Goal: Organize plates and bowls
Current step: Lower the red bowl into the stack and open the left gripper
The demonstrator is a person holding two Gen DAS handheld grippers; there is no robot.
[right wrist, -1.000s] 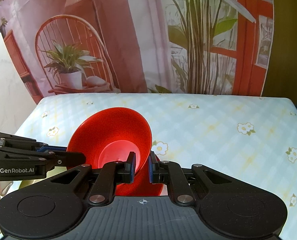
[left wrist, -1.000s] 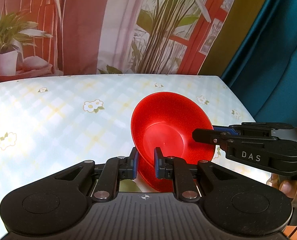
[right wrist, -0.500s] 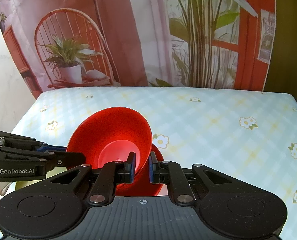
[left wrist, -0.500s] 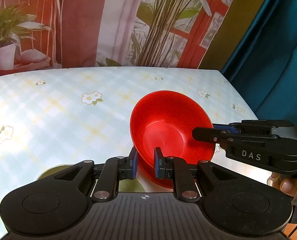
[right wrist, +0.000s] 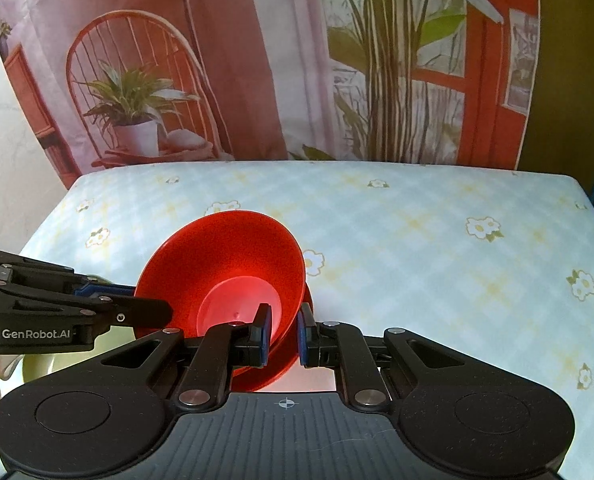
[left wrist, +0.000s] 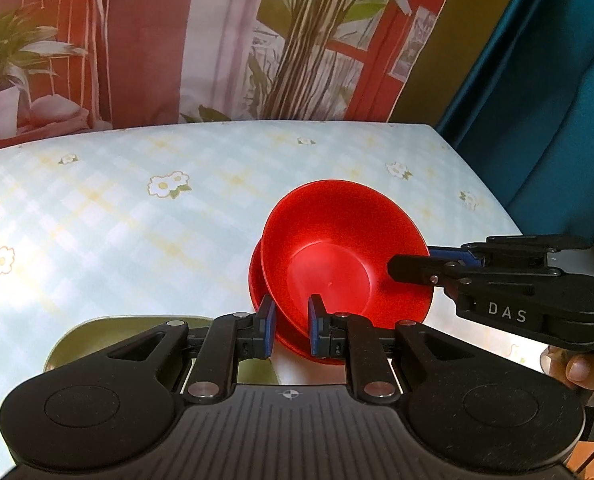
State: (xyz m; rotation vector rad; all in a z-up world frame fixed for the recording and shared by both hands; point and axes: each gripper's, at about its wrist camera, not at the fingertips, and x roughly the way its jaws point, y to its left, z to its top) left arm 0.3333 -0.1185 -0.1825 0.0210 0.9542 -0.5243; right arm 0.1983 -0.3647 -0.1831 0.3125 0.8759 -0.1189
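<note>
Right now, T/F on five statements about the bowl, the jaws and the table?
1. Both grippers pinch the red bowl by its rim. True: left gripper at the near edge, right gripper from the other side.
2. The bowl is tilted. True.
3. The bowl holds food. False: it is empty.
4. The tablecloth is plain white. False: pale check with flowers.
5. The left gripper's jaws stand wide open. False: they are closed on the rim.

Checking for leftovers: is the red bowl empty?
Empty: the red bowl's bare inside shows in both views, tilted, its rim pinched by both grippers.
</note>
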